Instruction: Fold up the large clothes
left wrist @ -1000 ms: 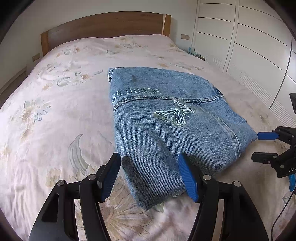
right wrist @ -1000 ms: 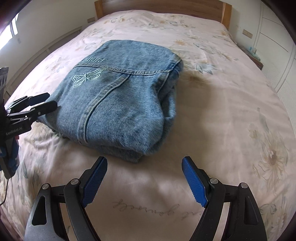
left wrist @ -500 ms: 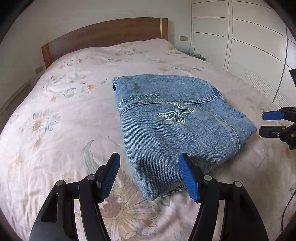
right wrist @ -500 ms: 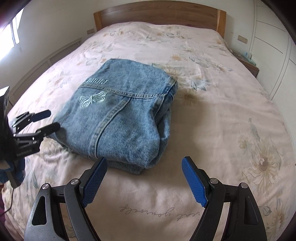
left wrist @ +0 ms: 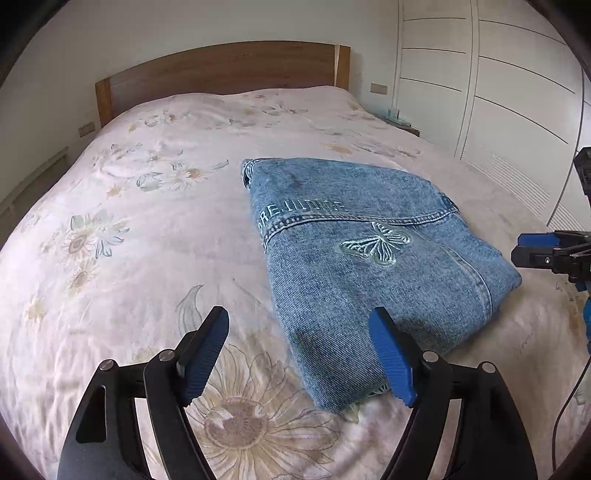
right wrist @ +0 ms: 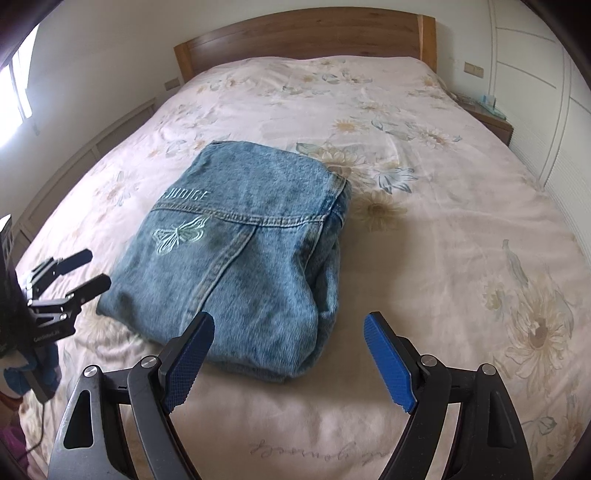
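Denim garment (left wrist: 369, 266): folded into a thick rectangular bundle; lies flat on the bed's near half; butterfly embroidery (left wrist: 375, 245) and a line of lettering face up
Left gripper (left wrist: 299, 354): jaws opening; blue pads clear of the cloth; only the bundle's near corner shows between them, untouched
Right gripper (right wrist: 288, 354): jaws spread wide, gripping nothing; hovers over the bundle's near edge
Bed cover (right wrist: 443, 229): pale pink, floral print; wooden headboard (right wrist: 306, 33) behind
Wardrobe (left wrist: 498, 92): white panels at the bed's side
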